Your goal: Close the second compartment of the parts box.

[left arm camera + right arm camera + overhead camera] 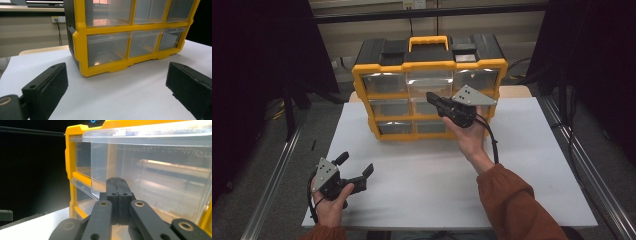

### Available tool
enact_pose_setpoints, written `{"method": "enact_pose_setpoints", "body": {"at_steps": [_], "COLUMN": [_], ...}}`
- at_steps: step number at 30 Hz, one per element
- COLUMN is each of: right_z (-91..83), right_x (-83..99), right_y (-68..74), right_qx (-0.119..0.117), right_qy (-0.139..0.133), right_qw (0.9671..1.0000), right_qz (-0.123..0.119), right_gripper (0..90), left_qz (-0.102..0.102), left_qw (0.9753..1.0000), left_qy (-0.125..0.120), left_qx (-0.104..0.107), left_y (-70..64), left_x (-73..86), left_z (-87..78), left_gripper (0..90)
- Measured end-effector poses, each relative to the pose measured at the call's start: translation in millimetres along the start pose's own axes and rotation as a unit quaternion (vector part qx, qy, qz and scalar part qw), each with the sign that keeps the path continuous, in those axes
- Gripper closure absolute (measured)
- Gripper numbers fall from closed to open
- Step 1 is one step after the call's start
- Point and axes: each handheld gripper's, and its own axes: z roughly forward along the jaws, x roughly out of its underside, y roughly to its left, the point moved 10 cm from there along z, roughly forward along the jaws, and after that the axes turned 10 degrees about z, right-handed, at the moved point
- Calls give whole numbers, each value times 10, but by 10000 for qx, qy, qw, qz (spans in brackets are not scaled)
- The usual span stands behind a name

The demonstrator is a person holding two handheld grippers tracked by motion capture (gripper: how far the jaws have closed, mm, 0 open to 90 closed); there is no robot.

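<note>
Right tool (432, 97) is held with jaws pressed together, empty, against a clear drawer (150, 170) of the yellow cabinet (362, 75) on the counter (522, 165), probably to push it. Left tool (357, 167) is kept wide open, empty, near the counter's front.

The high view looks forward and down over the desk (522, 165). The left gripper view sits low, facing the yellow drawer organizer's (105, 67) front from nearby. The right gripper view presses close against its clear drawers (160, 170).
</note>
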Motion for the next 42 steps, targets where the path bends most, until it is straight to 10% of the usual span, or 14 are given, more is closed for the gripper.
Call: {"method": "enact_pose_setpoints", "body": {"at_steps": [42], "right_z": [131], "right_x": [-31], "right_y": [-137], "right_qx": [113], "right_qy": [-5], "right_qw": [9999], "right_qz": [110], "right_gripper": [900], "left_qz": [18], "left_qw": [10000], "left_qy": [31], "left_qx": [20], "left_y": [4], "left_x": [9], "left_z": [-1], "left_gripper": [40]}}
